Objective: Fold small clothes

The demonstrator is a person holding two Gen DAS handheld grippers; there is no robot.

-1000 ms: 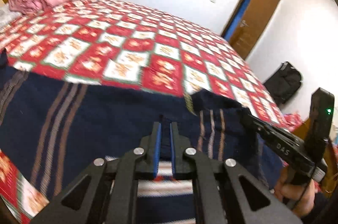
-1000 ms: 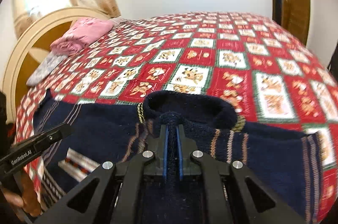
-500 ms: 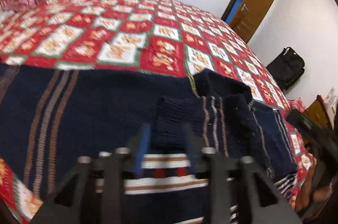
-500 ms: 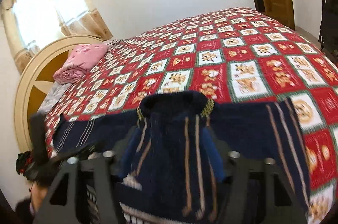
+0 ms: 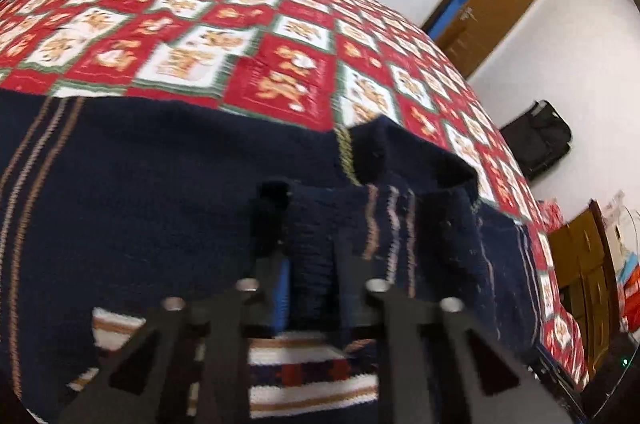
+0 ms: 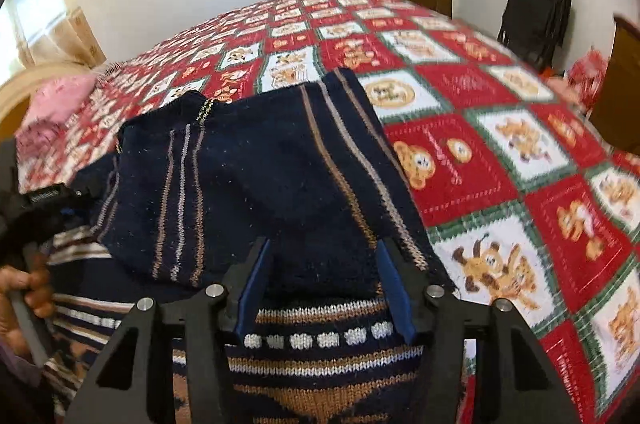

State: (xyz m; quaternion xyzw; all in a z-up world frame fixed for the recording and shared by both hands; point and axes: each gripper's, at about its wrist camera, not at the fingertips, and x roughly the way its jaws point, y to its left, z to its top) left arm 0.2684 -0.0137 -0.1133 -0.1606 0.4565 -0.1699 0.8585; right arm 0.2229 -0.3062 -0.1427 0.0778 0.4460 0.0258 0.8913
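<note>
On the quilted bed (image 6: 500,160), both tools, left (image 5: 308,260) and right (image 6: 324,264), gape over the navy sweater (image 6: 256,164).

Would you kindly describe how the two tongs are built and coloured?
Both the left tongs and right tongs are matte black angular linkages with silver pivot bolts and blue pads inside the fingers. The left one carries small white lettering, unreadable.
</note>
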